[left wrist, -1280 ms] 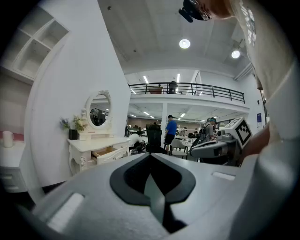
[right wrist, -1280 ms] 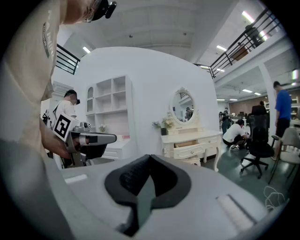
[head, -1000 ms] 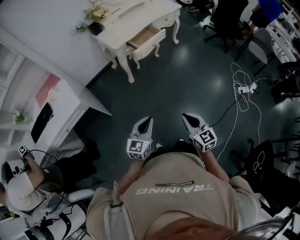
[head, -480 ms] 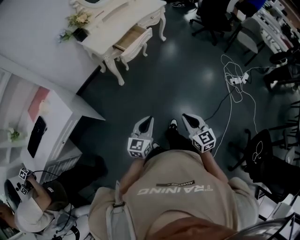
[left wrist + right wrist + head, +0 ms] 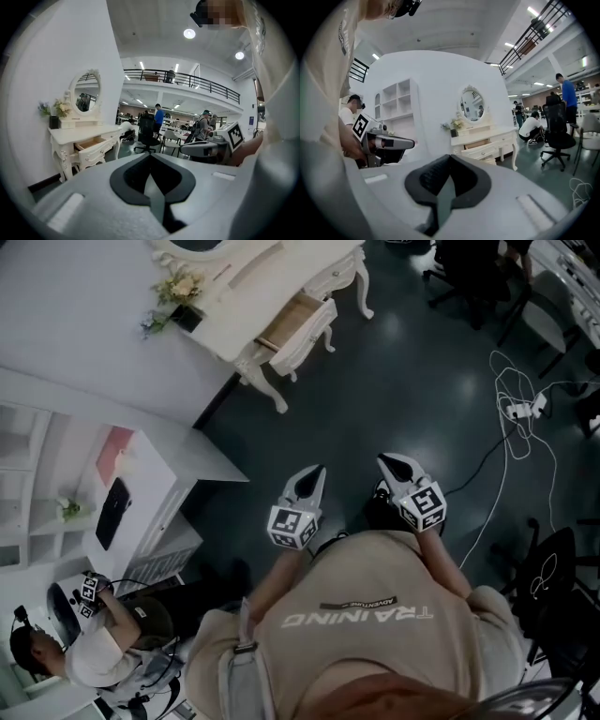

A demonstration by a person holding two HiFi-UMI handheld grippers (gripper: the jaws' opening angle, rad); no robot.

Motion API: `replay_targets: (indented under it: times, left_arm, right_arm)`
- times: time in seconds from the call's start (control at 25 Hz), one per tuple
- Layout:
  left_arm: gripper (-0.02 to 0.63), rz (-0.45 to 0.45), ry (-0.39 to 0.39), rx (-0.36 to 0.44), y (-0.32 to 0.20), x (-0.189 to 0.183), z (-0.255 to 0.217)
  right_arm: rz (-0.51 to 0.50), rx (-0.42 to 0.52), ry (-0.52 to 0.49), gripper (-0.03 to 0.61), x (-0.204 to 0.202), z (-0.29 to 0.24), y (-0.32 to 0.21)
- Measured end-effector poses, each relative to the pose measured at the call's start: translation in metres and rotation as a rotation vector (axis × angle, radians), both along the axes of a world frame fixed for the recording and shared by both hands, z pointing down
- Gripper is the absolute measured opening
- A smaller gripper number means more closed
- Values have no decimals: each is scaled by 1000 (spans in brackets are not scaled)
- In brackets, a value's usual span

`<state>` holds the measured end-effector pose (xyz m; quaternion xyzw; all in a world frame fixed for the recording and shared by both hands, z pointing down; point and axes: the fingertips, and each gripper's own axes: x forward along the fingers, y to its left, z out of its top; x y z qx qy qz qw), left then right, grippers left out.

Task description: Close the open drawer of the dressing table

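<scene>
The white dressing table (image 5: 272, 282) stands against the wall at the top of the head view, far from both grippers. Its drawer (image 5: 298, 320) is pulled open and shows a wooden inside. Over the dark floor in front of the person's body, my left gripper (image 5: 311, 478) and right gripper (image 5: 395, 465) are side by side, both shut and empty. In the left gripper view the table (image 5: 70, 135) and open drawer (image 5: 93, 144) lie at the left, beyond the shut jaws of the left gripper (image 5: 150, 157). The right gripper view shows the drawer (image 5: 480, 149) ahead of the right gripper (image 5: 449, 159).
A flower pot (image 5: 183, 292) sits on the table by an oval mirror (image 5: 86, 91). A white shelf cabinet (image 5: 131, 488) stands at the left, with a seated person (image 5: 103, 652) below it. Cables (image 5: 511, 409) trail over the floor at the right, with office chairs (image 5: 469, 268) beyond.
The head view has swung, so the dressing table now sits further right in it. Both grippers stay shut and side by side, slightly higher in the frame.
</scene>
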<state>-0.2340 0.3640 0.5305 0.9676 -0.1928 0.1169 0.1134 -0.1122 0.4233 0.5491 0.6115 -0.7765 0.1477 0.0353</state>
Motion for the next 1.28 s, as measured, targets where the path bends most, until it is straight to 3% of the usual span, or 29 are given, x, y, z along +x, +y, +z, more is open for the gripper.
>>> replay_targets:
  times: [0.2,0.36,0.52,0.72,0.84,1.04,1.28]
  left_arm:
    - [6,-32,-20,-12,-38,64,3]
    - [6,-56,-17,-16,-58,94,12]
    - [6,-89,-57,-42,-72,112,25]
    - [6,-132,-46,-49,-95,129,14]
    - [6,-123,-51,-46,-121,138,24]
    - [6,-106,-68,-107,-157,143,59]
    - [6,-78,-11,-109,-228,181,50]
  right_arm:
    - [33,10,-13,5,84,9,-37]
    - [27,12,3,5,125,19,-61]
    - [15,34,-4,5,144,21,-77]
    - [-53,9,74,5,149,29,-99]
    - [-69,-9,76,5,151,44,-124]
    - [-59,-63,18,5,149,61,-150]
    - [-41,-74,83,5,188,34,-219]
